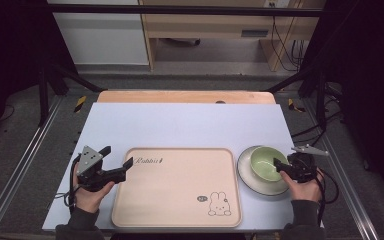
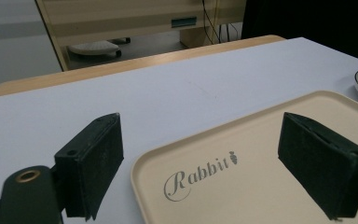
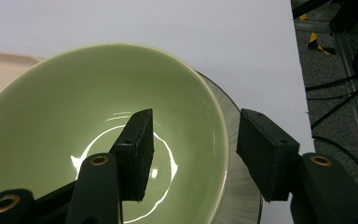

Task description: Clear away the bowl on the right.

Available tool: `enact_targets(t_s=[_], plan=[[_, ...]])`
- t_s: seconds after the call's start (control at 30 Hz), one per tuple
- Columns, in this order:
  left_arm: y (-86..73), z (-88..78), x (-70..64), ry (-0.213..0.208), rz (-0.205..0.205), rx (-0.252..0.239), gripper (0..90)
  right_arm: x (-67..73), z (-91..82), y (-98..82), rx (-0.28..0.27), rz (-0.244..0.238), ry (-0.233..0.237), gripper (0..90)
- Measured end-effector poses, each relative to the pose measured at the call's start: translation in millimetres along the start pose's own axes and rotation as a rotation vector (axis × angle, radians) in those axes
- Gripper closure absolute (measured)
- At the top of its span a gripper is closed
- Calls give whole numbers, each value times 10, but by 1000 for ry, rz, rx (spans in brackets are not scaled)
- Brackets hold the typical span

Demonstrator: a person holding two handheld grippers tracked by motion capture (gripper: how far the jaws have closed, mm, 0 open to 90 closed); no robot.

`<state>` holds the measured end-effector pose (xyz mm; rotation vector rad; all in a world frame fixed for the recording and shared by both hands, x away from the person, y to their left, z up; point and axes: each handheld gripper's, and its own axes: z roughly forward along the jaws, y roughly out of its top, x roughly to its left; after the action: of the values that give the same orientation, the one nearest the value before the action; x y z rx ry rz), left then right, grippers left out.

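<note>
A beige tray (image 1: 175, 185) printed with "Rabbit" and a rabbit drawing lies at the table's middle front. To its right a green bowl (image 1: 265, 161) stands on a white plate (image 1: 260, 186). My left gripper (image 1: 117, 156) is open at the tray's far left corner; in the left gripper view (image 2: 200, 158) its jaws straddle that corner of the tray (image 2: 261, 186) with nothing between them. My right gripper (image 1: 280, 167) is open at the bowl's right side. In the right gripper view (image 3: 193, 140) one jaw is inside the bowl (image 3: 74, 102) and the other is outside, above the plate (image 3: 235, 186).
The table top (image 1: 180, 125) is covered in pale sheet, with a wooden edge (image 1: 185, 96) at the far side. Cables (image 1: 325, 125) and frame posts stand on the floor to the right, and a metal rail (image 1: 25, 160) runs along the left.
</note>
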<state>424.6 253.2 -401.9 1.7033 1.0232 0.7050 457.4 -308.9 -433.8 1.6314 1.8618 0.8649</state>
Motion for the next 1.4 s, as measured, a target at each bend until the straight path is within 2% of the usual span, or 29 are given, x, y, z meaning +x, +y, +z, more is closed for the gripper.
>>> enact_targets(t_s=[0.57, 1.03, 1.4], plan=[[-1, 5, 2, 0, -2, 2, 138, -4, 50, -11, 90, 30, 20, 617], [-5, 12, 4, 0, -2, 4, 139, -33, 79, -14, 135, 67, 15, 721], [-8, 25, -10, -3, 3, 10, 139, -51, 108, -7, 152, 72, 8, 770]])
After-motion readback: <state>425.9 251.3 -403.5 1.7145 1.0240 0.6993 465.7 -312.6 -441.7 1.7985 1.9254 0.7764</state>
